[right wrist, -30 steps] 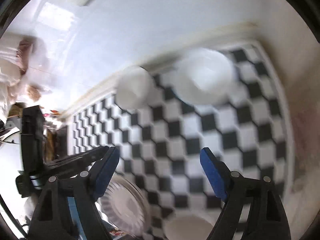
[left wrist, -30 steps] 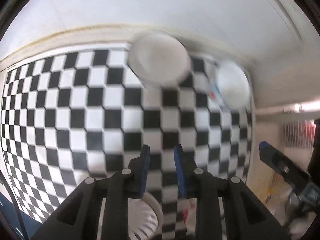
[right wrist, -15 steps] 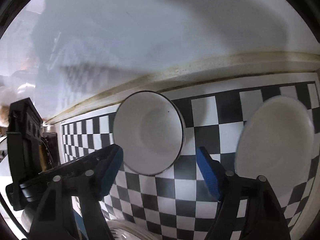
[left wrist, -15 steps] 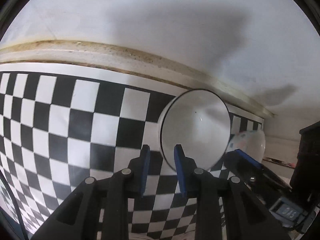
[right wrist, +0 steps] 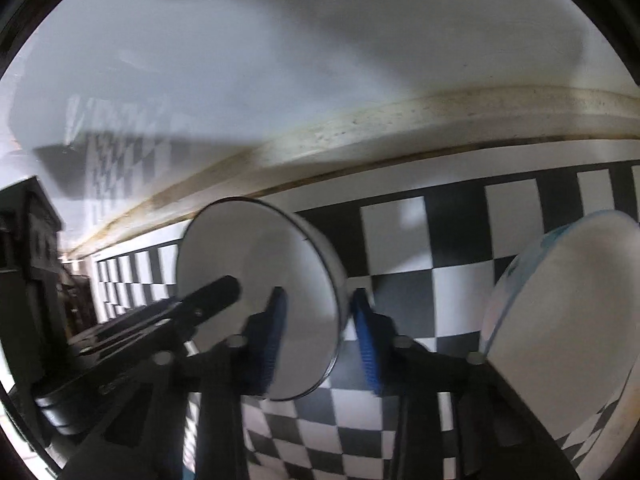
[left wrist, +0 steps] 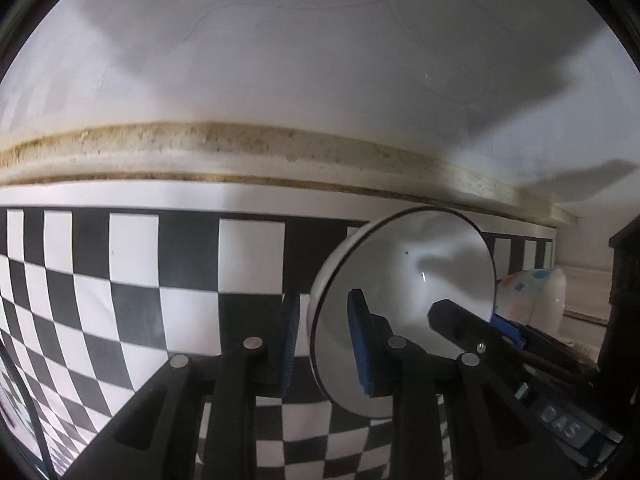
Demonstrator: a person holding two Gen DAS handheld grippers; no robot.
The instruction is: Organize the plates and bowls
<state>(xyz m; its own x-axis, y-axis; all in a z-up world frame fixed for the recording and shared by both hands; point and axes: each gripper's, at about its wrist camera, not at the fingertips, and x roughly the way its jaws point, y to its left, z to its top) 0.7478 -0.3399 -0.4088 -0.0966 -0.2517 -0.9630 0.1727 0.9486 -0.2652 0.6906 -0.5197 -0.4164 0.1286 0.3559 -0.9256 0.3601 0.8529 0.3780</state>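
Both grippers have dropped onto the white bowl (left wrist: 404, 312); the right gripper (right wrist: 320, 332) has just been closing, its fingers now pinching the rim. Left gripper (left wrist: 324, 340) nips the opposite rim, apparently sharing the lift; a patterned bowl (right wrist: 560, 320) waits beside it on the checkered tabletop (left wrist: 120, 280).

Each handheld black plastic left gripper (left wrist: 326, 346) and right gripper (right wrist: 320, 338) carries two angular fingers faced with ribbed blue pads (left wrist: 357, 344) and studded with round silver screws (left wrist: 252, 343), the right one's housing showing pale lettering.
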